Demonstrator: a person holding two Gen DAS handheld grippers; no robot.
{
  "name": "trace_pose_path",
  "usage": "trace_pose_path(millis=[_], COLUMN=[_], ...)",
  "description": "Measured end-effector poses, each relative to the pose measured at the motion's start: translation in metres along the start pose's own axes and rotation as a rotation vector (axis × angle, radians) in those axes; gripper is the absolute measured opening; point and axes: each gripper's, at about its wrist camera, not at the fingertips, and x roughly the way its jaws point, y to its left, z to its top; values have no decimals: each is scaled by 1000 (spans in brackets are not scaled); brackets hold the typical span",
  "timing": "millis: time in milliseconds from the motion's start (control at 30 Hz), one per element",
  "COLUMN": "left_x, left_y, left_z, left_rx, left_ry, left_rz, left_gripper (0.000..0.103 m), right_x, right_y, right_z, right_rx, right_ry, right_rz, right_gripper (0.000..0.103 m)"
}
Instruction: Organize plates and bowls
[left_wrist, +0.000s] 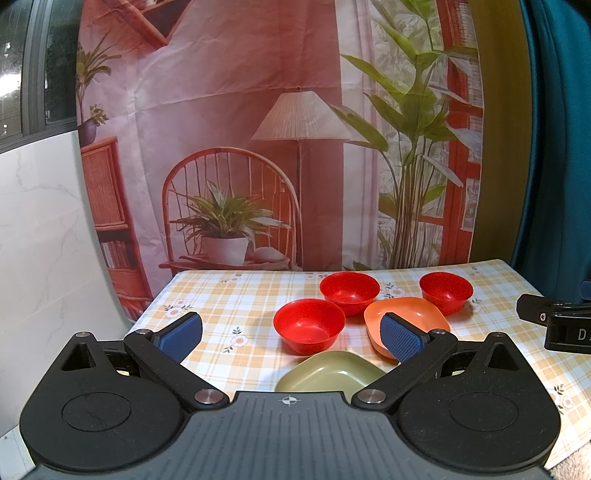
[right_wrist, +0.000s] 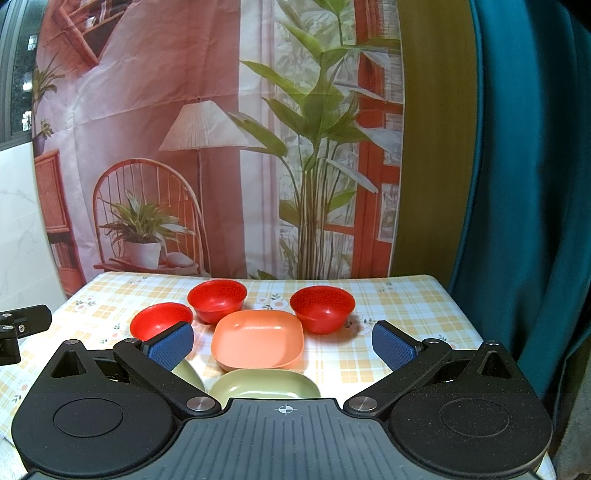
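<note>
Both claws — left gripper (left_wrist: 290, 334) and right gripper (right_wrist: 282, 345) — are held spread apart, empty, above the table (right_wrist: 399, 295), where three red bowls (right_wrist: 322, 308) are set around an orange plate (right_wrist: 258, 339).

In the left wrist view, the near part of the green dish (left_wrist: 328, 376) is hidden behind the gripper body, and one blue pad (left_wrist: 400, 336) covers a side of the orange dish (left_wrist: 413, 317). The right gripper (left_wrist: 554, 326) is cut off by the picture's right edge. In the right wrist view, a second green dish (right_wrist: 190, 374) shows only as a sliver behind a finger, and a pad (right_wrist: 171, 347) overlaps the nearest red bowl (right_wrist: 159, 319).
</note>
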Motion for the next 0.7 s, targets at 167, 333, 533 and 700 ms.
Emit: trace_pose_path(millis=[167,333,533,700], left_x=[0,-1,-2,-2], left_y=[0,1,1,1], left_z=[0,3,3,3], left_rx=[-1,-5,-5,-5], left_ry=[1,4,4,3], left_rz=[0,0,0,0], left_gripper=[103,103,103,103], right_x=[0,0,0,-1], right_y=[0,0,0,0], right_z=[0,0,0,0], right_rx=[-1,0,-1,-1], right_ry=[0,-1,-1,-1], right_rz=[0,1,-1,0], right_gripper=[103,103,103,103])
